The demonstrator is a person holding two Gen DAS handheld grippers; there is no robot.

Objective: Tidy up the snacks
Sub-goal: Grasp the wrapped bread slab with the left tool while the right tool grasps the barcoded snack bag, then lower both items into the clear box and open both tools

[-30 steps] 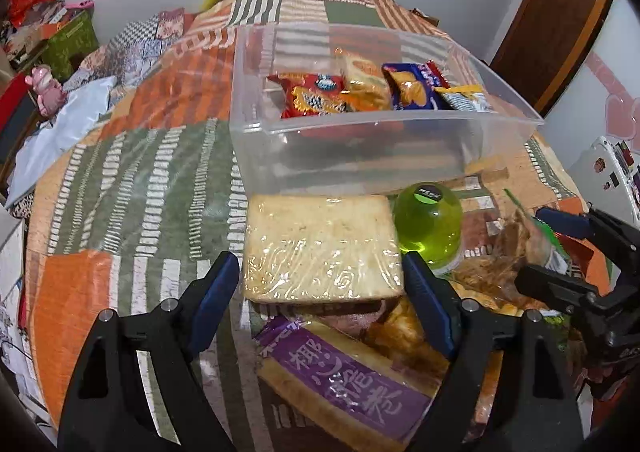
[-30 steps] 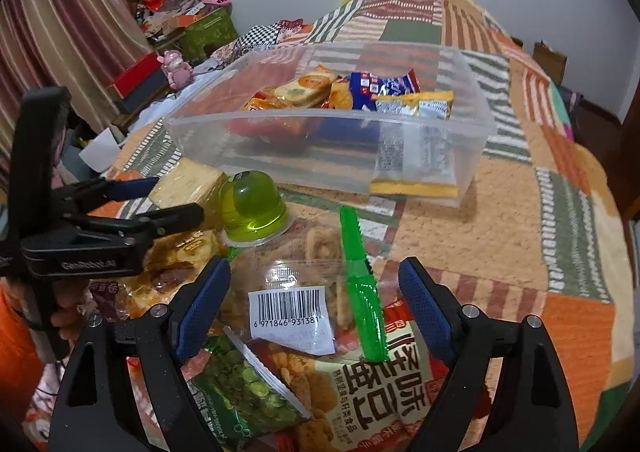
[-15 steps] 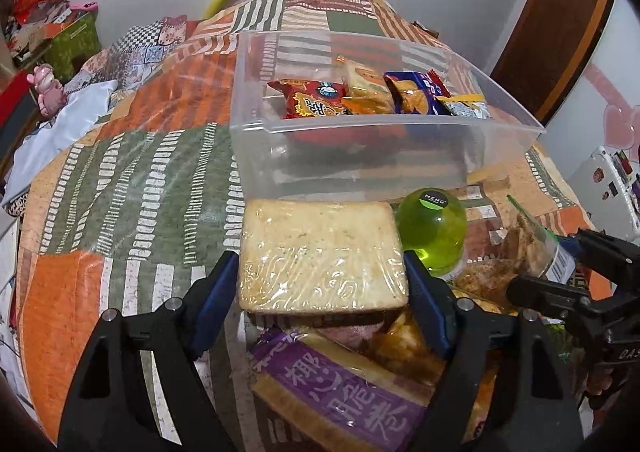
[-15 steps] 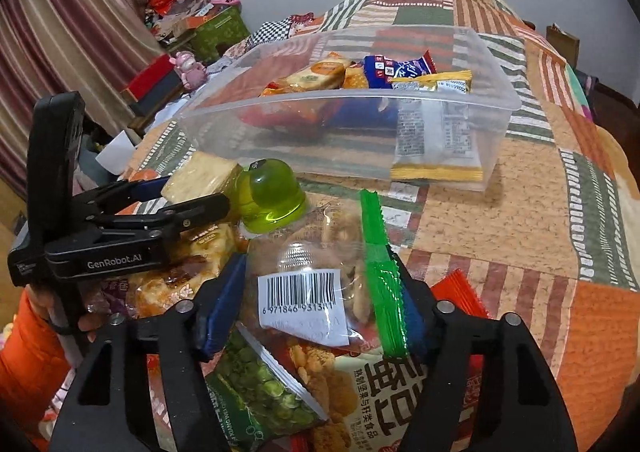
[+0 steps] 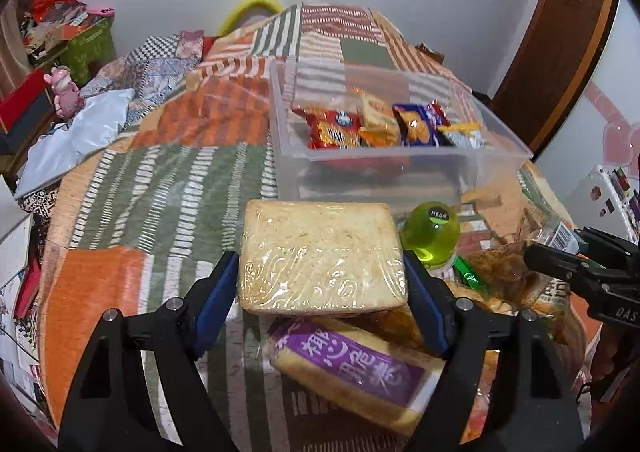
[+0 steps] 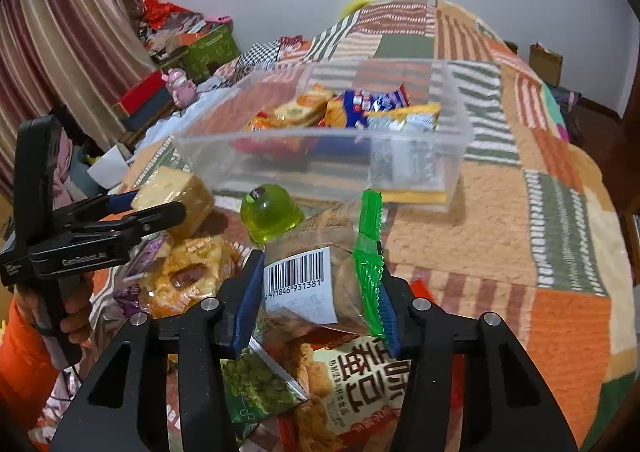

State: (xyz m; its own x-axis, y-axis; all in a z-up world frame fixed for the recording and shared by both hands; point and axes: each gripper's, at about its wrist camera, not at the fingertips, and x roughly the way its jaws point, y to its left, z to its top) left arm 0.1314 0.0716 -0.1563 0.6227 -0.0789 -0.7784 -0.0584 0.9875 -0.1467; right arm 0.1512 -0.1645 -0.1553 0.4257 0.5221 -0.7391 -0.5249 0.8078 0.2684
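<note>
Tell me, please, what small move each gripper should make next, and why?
Probably carry both packs up and forward over the clear bin and release. The left gripper clamps the wrapped bread slice; the right gripper, whose jaws have just been closing, pinches the barcoded snack bag. The bin has room.

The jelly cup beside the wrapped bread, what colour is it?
Bright yellow-green jelly cup, clearest from the right wrist.

Left gripper (image 5: pixel 322 292) is pointing steeply down, its blue pads (image 5: pixel 214 300) pressing both sides of a wrapped block. Right gripper (image 6: pixel 316 304) is tilting down likewise; its jaws have just been closing, now pinching a clear packet.
</note>
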